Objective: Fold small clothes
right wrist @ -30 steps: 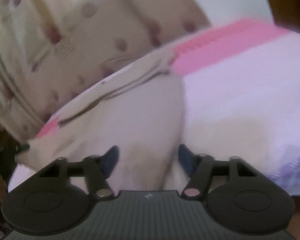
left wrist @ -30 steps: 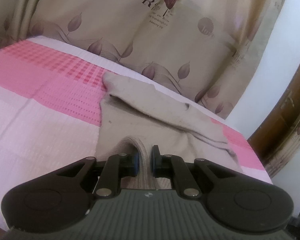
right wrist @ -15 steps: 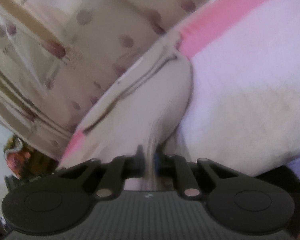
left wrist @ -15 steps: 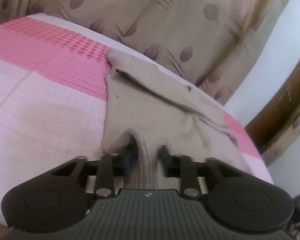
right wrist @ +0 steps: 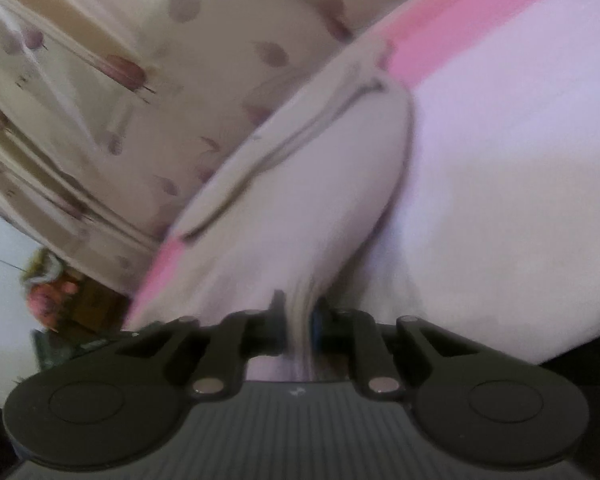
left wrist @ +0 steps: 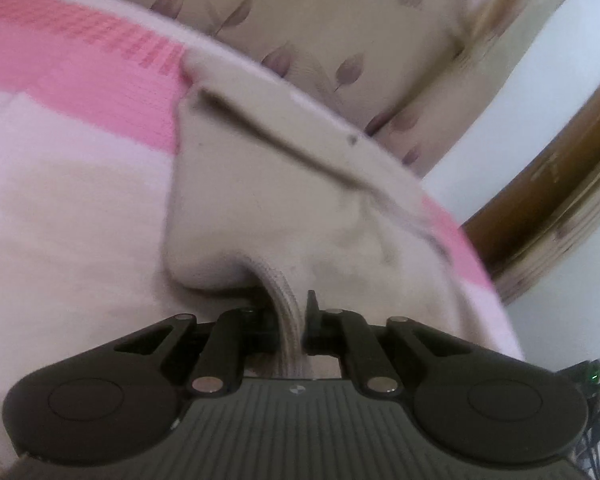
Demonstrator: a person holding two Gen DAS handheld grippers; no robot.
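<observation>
A small beige garment (left wrist: 268, 184) lies on a pink and white bed cover (left wrist: 68, 184). Its far part is folded over into a band. My left gripper (left wrist: 290, 320) is shut on the garment's ribbed near hem and lifts it slightly off the cover. In the right wrist view the same garment (right wrist: 300, 184) stretches away from me, and my right gripper (right wrist: 298, 320) is shut on a bunched fold of its near edge. Both views are blurred by motion.
A beige curtain with leaf prints (left wrist: 340, 28) hangs behind the bed. A brown wooden frame (left wrist: 560, 184) and a white wall (left wrist: 512, 80) stand to the right. Cluttered colourful items (right wrist: 48, 292) sit on the floor left of the bed (right wrist: 500, 160).
My right gripper went from open to shut on the garment's near edge. My left gripper loosened briefly, then shut on the hem again. Both have raised the edge and moved forward.
</observation>
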